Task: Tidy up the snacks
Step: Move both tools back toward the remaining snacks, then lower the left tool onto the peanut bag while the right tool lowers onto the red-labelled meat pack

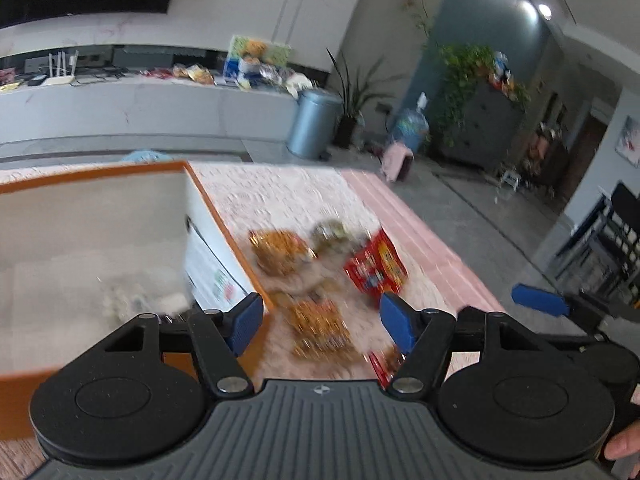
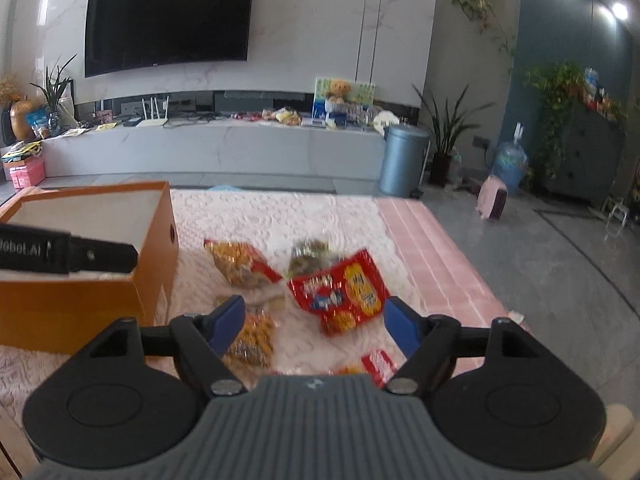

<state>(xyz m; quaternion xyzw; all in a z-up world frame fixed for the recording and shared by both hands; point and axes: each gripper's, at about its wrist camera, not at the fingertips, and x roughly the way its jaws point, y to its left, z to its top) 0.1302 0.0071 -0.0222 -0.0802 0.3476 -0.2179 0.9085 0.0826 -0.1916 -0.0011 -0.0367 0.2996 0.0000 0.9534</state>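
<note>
Both the left gripper (image 1: 322, 326) and the right gripper (image 2: 314, 326) are held wide open with nothing gripped. Leftmost, an orange box (image 2: 120, 300) is seen on the pink-white cloth (image 2: 280, 212); just right of it, snack packets (image 2: 240, 264) and a red packet (image 2: 344, 292) are scattered.

Marble wall (image 2: 320, 40) bears a television (image 2: 168, 16); grey floor (image 2: 560, 280); potted plant (image 2: 444, 136).

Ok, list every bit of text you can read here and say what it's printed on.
"RoboLAI", roughly, its first letters cut off: on the black bar of the left gripper, seen in the right wrist view.
Red snack packet: printing too blurred to read.
Orange box side label: too blurred to read.
</note>
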